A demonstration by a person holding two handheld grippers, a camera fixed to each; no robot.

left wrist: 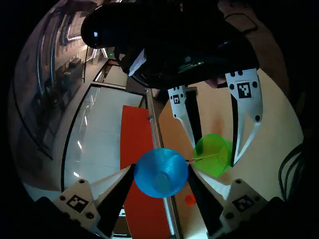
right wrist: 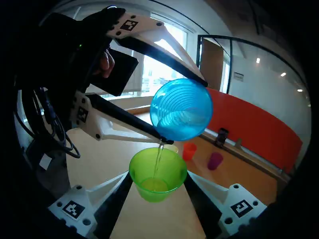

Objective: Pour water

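Right gripper view: left hand-held gripper [right wrist: 187,112] pinches blue cup [right wrist: 181,105], right hand-held gripper [right wrist: 158,176] green cup [right wrist: 159,187]; likely flimsy, hold mid-wall.

The left gripper view rides behind the left tongs [left wrist: 160,167] and looks down onto the surface [left wrist: 271,151], rolled to one side. The blue cup [left wrist: 160,173] sits close before its lens, and the green cup [left wrist: 213,155] is just beyond and below that. The right gripper view sits behind the right tongs [right wrist: 158,175], very near the green cup [right wrist: 157,175], facing roughly level across the surface toward the windows [right wrist: 159,67]. Both views share the green cup, the blue cup [right wrist: 181,109] above it, and each other's tongs.
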